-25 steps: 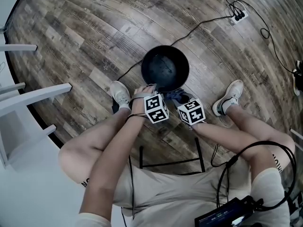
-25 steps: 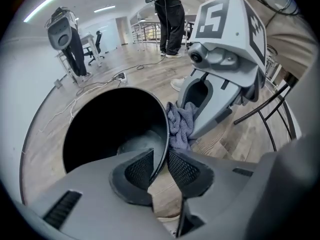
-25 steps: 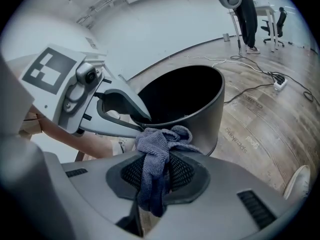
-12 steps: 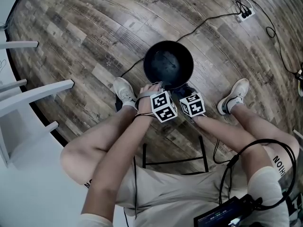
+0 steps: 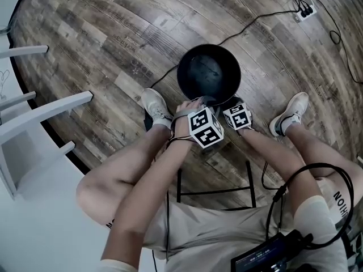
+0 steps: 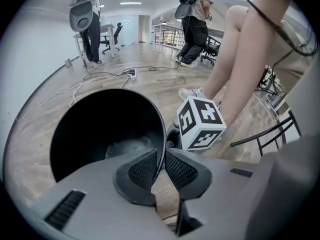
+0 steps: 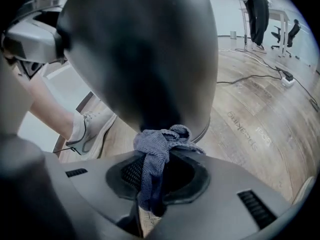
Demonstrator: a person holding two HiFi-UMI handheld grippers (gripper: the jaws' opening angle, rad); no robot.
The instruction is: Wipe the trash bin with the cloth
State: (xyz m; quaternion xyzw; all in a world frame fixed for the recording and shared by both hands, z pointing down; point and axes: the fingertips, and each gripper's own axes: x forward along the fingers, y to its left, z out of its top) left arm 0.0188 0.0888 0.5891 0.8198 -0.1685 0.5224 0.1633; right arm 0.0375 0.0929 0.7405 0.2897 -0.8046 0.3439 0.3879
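One trash bin, round, matte black, stands on the wood floor; one grey-blue knitted cloth is bunched against the bin's outer wall; two grippers: the left gripper, jaws just closing, pinches the bin's rim; the right gripper clamps the cloth.
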